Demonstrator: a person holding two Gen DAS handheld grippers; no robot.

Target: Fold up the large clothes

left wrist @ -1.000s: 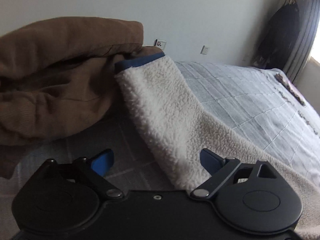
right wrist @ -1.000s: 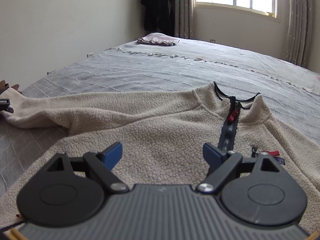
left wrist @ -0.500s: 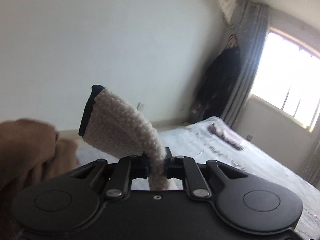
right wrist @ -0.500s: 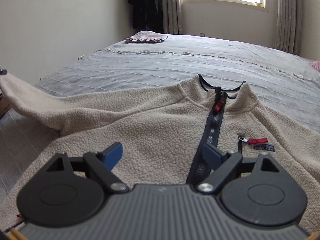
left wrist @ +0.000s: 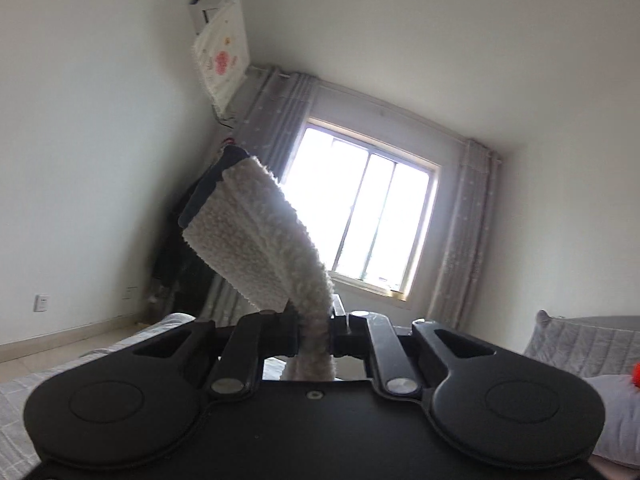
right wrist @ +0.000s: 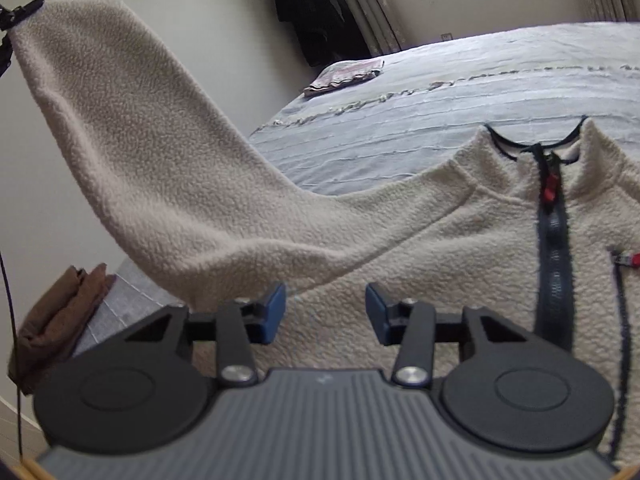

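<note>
A cream fleece jacket (right wrist: 460,264) with a dark front zip lies face up on a grey bed (right wrist: 440,92). My left gripper (left wrist: 314,334) is shut on the jacket's sleeve (left wrist: 260,248) near its dark-trimmed cuff and holds it high, pointing toward the window. In the right wrist view that sleeve (right wrist: 132,152) rises from the shoulder up to the top left, where the left gripper (right wrist: 10,20) shows at the frame edge. My right gripper (right wrist: 326,312) is open and empty, low over the jacket's chest beside the armpit.
A brown garment (right wrist: 56,312) lies bunched at the bed's left edge. A folded cloth (right wrist: 344,76) sits at the bed's far corner. Dark clothes (right wrist: 316,12) hang by the curtains. Grey pillows (left wrist: 580,344) lie at the right.
My left gripper closed on the sleeve and lifted it high off the bed, swinging toward the window. My right gripper moved left and lower over the jacket, and its jaws narrowed.
</note>
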